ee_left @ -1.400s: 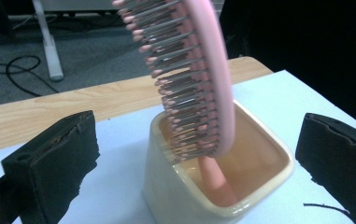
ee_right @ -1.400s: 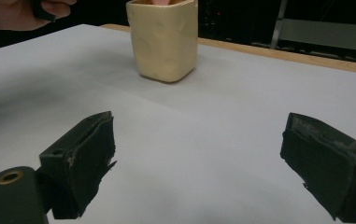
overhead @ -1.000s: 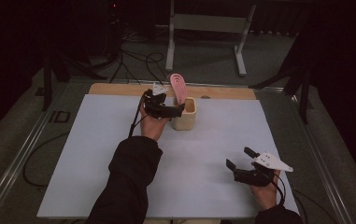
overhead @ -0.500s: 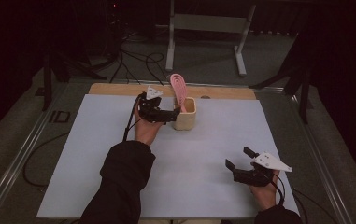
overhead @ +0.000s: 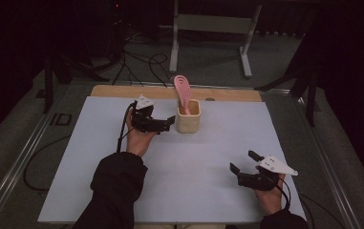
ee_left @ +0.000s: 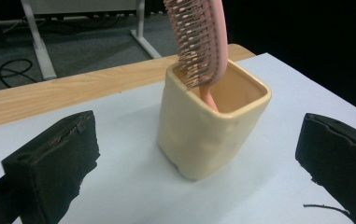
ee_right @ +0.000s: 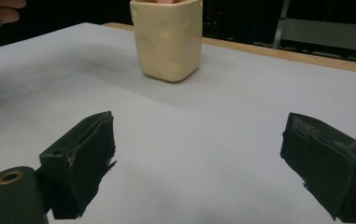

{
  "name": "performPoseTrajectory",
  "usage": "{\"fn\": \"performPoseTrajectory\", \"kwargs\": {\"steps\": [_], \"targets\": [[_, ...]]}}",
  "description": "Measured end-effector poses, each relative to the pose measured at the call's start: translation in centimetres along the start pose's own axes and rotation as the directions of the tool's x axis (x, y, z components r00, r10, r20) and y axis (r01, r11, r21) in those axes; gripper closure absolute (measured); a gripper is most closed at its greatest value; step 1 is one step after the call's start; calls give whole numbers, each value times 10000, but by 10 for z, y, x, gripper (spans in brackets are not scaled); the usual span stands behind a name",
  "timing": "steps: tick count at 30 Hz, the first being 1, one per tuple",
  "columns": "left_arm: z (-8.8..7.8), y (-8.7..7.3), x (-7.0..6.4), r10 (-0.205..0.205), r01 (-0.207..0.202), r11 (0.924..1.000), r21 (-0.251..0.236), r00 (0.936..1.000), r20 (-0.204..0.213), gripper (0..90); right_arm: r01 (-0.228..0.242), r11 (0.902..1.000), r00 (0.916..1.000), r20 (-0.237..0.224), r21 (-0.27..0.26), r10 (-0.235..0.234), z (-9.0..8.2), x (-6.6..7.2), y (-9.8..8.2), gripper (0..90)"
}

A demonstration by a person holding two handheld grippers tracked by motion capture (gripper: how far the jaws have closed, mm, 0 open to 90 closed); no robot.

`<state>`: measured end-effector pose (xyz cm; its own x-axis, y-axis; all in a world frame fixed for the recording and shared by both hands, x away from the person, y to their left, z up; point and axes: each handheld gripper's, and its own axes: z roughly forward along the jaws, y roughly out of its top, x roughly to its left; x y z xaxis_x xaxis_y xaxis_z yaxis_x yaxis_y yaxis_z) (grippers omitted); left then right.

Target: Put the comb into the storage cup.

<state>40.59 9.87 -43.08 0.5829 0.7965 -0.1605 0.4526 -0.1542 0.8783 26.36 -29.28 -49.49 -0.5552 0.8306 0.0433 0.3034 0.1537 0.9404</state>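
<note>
Your left gripper [overhead: 167, 123] sits just left of the cream square cup [overhead: 188, 116], jaws spread wide and holding nothing; in the left gripper view the cup [ee_left: 213, 123] stands between and beyond the jaws, untouched. The pink hairbrush [overhead: 183, 91] stands in the cup handle-down, leaning on the rim, bristle head up. The cup is at the far middle of the white table mat [overhead: 98, 162]. Your right gripper [overhead: 244, 162] rests near the front right, jaws wide apart, empty, well apart from the cup.

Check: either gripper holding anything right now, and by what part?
Nothing held. Left gripper is open beside the cup, apart from it; the brush stands inside. Right gripper is open over bare table.
</note>
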Motion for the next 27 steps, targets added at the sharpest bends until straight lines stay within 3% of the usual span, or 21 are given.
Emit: {"fn": "performPoseTrajectory", "kwargs": {"steps": [18,27], "targets": [[-62,-31,16,651,-650,9975,-277,9979,40,1,58,10000,9999,105,-8,-58,0,2,0,110],[-94,-55,23,991,-1003,9942,-384,9946,-317,0,-37,9999,9996,284,-140,41,-1,2,3,86]]}}
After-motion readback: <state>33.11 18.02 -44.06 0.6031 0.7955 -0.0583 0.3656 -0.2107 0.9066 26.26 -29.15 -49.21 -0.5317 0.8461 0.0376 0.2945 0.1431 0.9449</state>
